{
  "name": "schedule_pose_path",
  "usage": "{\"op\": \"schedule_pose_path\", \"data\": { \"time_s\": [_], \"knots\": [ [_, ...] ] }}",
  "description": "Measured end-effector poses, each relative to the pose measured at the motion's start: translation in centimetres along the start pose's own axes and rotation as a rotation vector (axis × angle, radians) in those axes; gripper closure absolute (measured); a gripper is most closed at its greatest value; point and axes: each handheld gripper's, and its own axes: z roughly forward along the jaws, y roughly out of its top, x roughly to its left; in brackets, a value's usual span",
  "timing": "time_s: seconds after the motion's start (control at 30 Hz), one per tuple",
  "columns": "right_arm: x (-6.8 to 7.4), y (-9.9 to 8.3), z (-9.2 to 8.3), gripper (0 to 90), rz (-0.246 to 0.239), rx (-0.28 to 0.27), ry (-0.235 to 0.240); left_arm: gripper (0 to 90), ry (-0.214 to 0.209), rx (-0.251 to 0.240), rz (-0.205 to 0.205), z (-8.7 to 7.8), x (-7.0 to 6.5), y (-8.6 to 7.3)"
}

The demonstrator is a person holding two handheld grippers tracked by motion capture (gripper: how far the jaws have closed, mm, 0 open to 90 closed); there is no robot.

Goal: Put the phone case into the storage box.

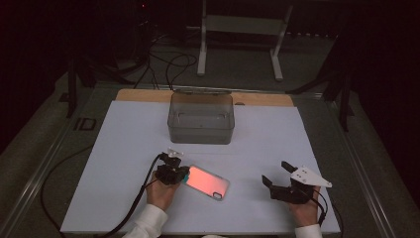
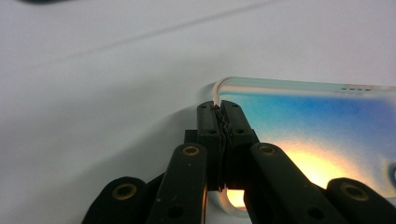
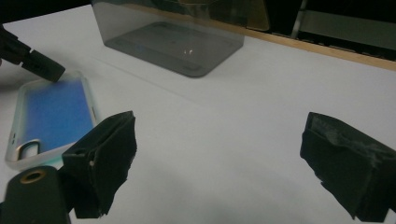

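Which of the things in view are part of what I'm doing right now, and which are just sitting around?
In the job:
- phone case, rim pinched by the shut left gripper
- clear bin, likely where it goes
- right gripper, open, waiting

Just lying about:
- metal stand behind the table
- floor cables

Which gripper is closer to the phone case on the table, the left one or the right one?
Left. The left gripper is shut on the phone case rim; the right gripper stands open, apart from it.

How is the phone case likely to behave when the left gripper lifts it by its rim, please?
The phone case looks thin and hollow, so probably light. Pinched at one corner by the left gripper, its clear rim may flex and the far end sag. Its glossy surface could slip.
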Motion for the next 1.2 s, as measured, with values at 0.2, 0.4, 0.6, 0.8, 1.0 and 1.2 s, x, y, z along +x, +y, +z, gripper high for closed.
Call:
{"op": "schedule_pose_path", "data": {
  "time_s": [0.2, 0.4, 0.6, 0.8, 1.0, 1.2],
  "knots": [
    [0.0, 0.0, 0.0, 10.6, -0.001, -0.001, -0.002, 89.1, -0.002, -0.058, -0.02, -1.0, 0.8, 0.5],
    [0.0, 0.0, 0.1, 10.5, -0.006, 0.0, 0.003, 89.1, 0.001, -0.124, -0.005, -2.0, 1.5, 1.0],
    [0.0, 0.0, 0.1, 10.6, -0.001, -0.001, 0.001, 89.1, 0.015, -0.167, 0.009, -2.8, 2.0, 1.5],
    [0.1, 0.0, 0.1, 10.6, -0.005, 0.002, 0.004, 89.1, 0.029, -0.202, 0.033, -3.6, 2.4, 1.9],
    [0.1, 0.1, 0.1, 10.6, -0.001, -0.002, 0.006, 89.1, 0.035, -0.235, 0.056, -4.2, 2.7, 2.4],
    [0.1, 0.1, 0.2, 10.6, -0.001, -0.004, 0.011, 89.1, 0.041, -0.255, 0.074, -4.5, 2.8, 2.7]
  ]
}}
